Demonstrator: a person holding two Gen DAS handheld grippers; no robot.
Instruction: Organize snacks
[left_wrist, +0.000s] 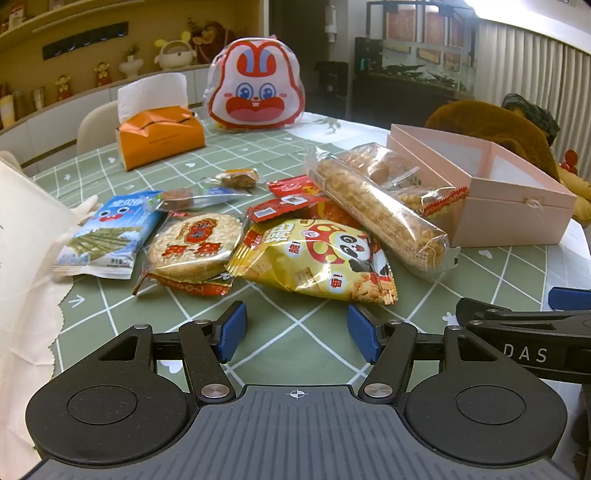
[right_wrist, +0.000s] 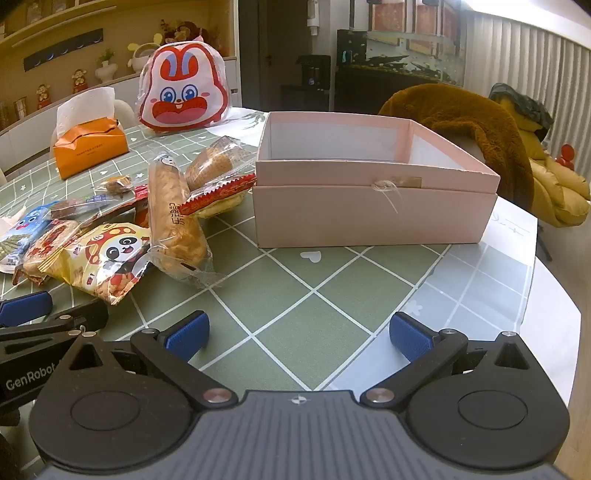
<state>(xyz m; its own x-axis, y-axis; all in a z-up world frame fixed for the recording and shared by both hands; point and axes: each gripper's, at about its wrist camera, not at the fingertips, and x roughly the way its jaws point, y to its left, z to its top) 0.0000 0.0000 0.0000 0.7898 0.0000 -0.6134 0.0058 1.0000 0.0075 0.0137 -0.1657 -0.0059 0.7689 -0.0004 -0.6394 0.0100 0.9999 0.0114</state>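
Observation:
Several snack packs lie in a heap on the green checked tablecloth. Nearest my left gripper (left_wrist: 297, 332), which is open and empty just in front of it, is a yellow panda snack bag (left_wrist: 314, 258). Left of the bag lie a round rice cracker pack (left_wrist: 194, 247) and a blue seaweed pack (left_wrist: 107, 236). A long clear-wrapped roll (left_wrist: 380, 214) leans toward an open pink box (left_wrist: 517, 199). My right gripper (right_wrist: 299, 336) is open and empty over bare tablecloth, in front of the pink box (right_wrist: 373, 218), which looks empty inside. The panda bag (right_wrist: 99, 258) and the roll (right_wrist: 173, 218) lie to its left.
An orange tissue box (left_wrist: 159, 140) and a rabbit-face bag (left_wrist: 255, 85) stand at the back of the table. A white cloth (left_wrist: 26, 258) lies at the left edge. A brown fur throw (right_wrist: 472, 125) covers a chair behind the box. The table edge (right_wrist: 554, 295) curves at right.

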